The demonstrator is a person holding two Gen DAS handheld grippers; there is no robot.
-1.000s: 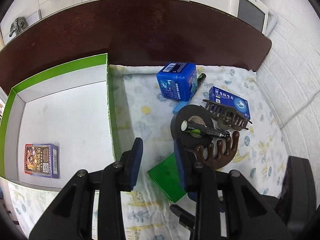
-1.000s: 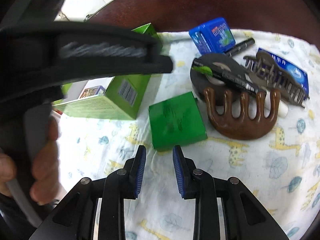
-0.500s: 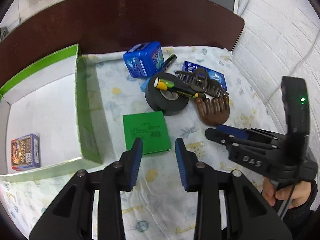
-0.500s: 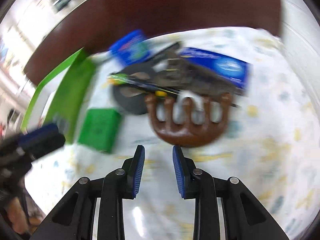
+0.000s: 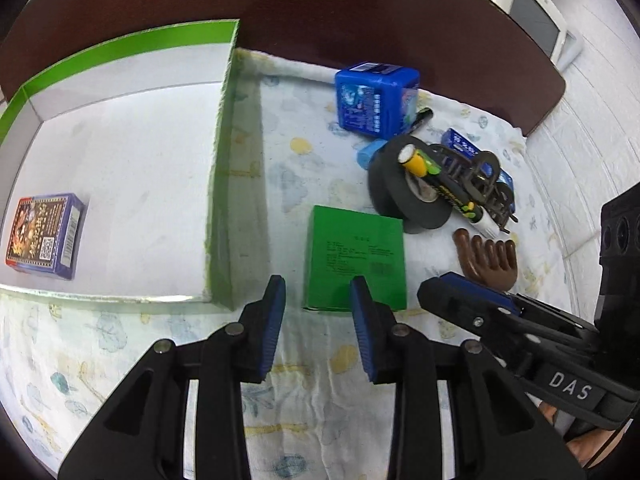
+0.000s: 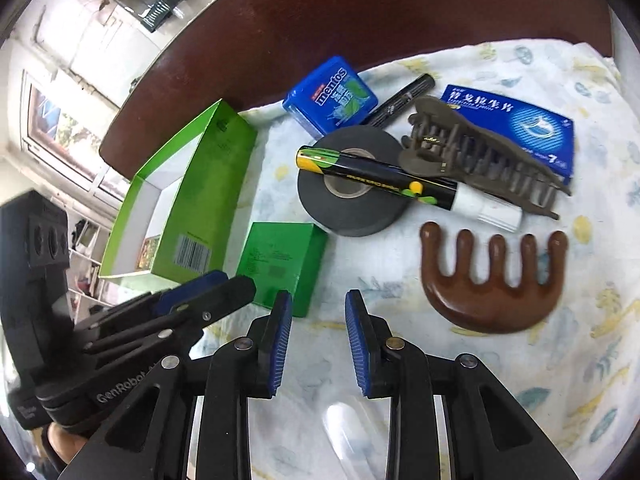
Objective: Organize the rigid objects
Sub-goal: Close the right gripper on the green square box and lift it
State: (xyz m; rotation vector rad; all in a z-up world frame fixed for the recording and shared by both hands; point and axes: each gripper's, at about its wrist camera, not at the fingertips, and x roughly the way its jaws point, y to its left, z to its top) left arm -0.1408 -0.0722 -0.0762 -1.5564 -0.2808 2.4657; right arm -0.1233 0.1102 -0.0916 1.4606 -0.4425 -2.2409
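Observation:
A flat green box point(image 5: 355, 255) point(image 6: 280, 262) lies on the patterned cloth just ahead of my open, empty left gripper point(image 5: 317, 302). My open, empty right gripper point(image 6: 318, 312) hovers over the cloth beside it, near a brown wooden comb point(image 6: 494, 282) point(image 5: 486, 258). A black tape roll point(image 6: 352, 184) point(image 5: 408, 190) carries a black-yellow pen point(image 6: 376, 178). Behind lie a grey hair claw point(image 6: 480, 156), a blue medicine box point(image 6: 520, 126), a blue mint tin point(image 6: 330, 96) point(image 5: 376, 98) and a black marker point(image 6: 400, 98).
An open green-edged tray box point(image 5: 224, 160) point(image 6: 200, 200) stands at the left and holds a card pack point(image 5: 42, 236). A dark wooden headboard point(image 5: 320, 8) bounds the far side. A white brick wall point(image 5: 580, 140) is at the right.
My left gripper has swung back left toward the tray and come closer to the green box. My right gripper has steadied and moved left, near the left gripper.

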